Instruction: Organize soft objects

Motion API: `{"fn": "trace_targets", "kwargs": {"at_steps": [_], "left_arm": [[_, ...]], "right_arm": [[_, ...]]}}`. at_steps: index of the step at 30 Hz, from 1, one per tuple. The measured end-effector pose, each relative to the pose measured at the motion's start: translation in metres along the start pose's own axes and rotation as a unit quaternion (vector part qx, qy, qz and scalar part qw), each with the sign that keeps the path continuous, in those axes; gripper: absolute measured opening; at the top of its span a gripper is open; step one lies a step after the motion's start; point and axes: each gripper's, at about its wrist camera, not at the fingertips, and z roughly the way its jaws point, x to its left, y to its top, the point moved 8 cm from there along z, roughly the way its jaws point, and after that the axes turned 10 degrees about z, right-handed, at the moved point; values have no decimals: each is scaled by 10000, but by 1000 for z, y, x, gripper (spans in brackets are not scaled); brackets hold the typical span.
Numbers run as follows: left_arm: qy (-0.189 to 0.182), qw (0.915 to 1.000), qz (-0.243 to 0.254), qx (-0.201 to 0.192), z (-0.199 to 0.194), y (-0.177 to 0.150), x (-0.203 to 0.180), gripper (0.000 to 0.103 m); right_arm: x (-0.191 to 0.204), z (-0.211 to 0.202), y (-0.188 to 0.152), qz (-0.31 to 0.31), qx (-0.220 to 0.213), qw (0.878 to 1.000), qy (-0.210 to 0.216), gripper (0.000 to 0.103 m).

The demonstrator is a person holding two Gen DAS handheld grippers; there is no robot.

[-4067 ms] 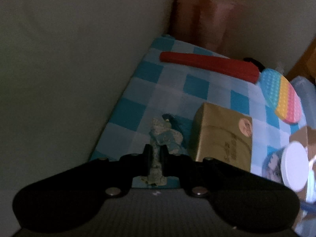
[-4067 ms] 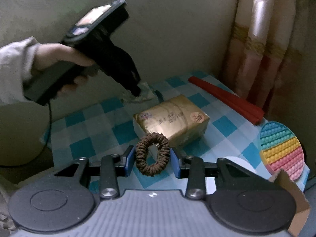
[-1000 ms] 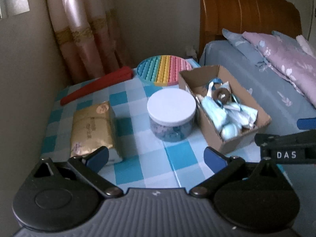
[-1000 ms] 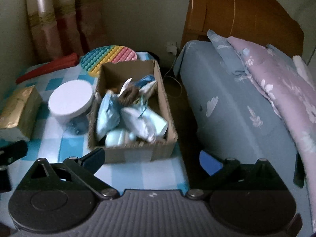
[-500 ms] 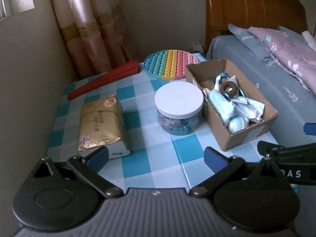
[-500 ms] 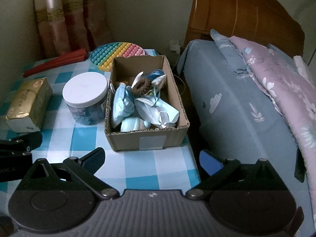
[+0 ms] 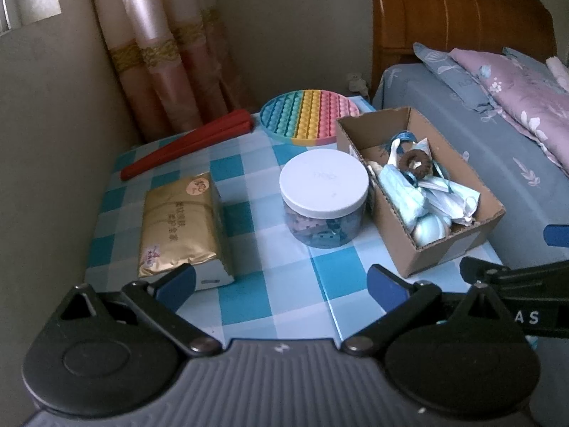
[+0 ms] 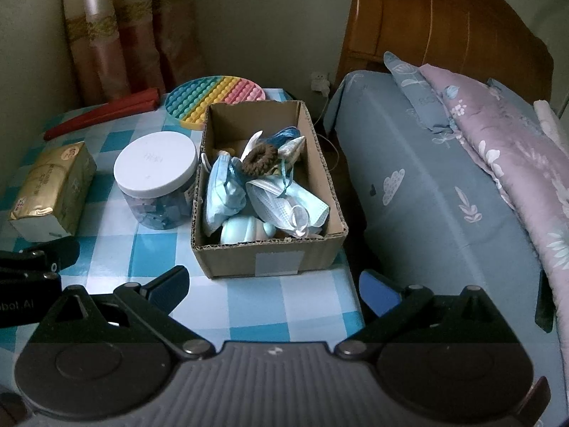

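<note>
A cardboard box (image 8: 281,263) (image 7: 458,238) stands at the right edge of a blue-checked table (image 8: 106,267) (image 7: 249,299). Inside it lie blue face masks (image 8: 284,206) (image 7: 402,195), a brown hair scrunchie (image 8: 259,157) (image 7: 415,162) on top, a pale blue round item and blue ribbon. My left gripper (image 7: 281,286) is open and empty over the table's near edge. My right gripper (image 8: 274,290) is open and empty too, just in front of the box. Each gripper shows at the edge of the other's view.
A clear jar with a white lid (image 7: 323,185) (image 8: 155,165) stands left of the box. A gold tissue pack (image 7: 177,220) (image 8: 49,181) lies further left. A rainbow pop mat (image 7: 309,115) and a red folded fan (image 7: 188,147) sit at the back. A bed (image 8: 444,185) adjoins on the right.
Four seconds ago the left gripper held a cloth scrap and the right held the scrunchie; both are open now, the scrunchie in the box. Over the last second both views drew back slightly.
</note>
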Motion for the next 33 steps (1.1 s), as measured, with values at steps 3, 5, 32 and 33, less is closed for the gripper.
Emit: {"fn": "trace_targets", "kwargs": {"at_steps": [3,5,32,33], "left_arm": [[-4,10000,-1,4,0,0,0,102],[-4,10000,0,4,0,1,0,102],[-37,10000,-15,12,2,3,-3,102],[-37,10000,-17,10,1,3,-3,102]], "right_arm": [[0,1,1,1,4,10000,2,103],[-1,1,1,-7,4,10000,6,103],[-2,3,3,-37,-15,10000,65,103],[-2,3,3,-38,-24,10000,66,103]]}}
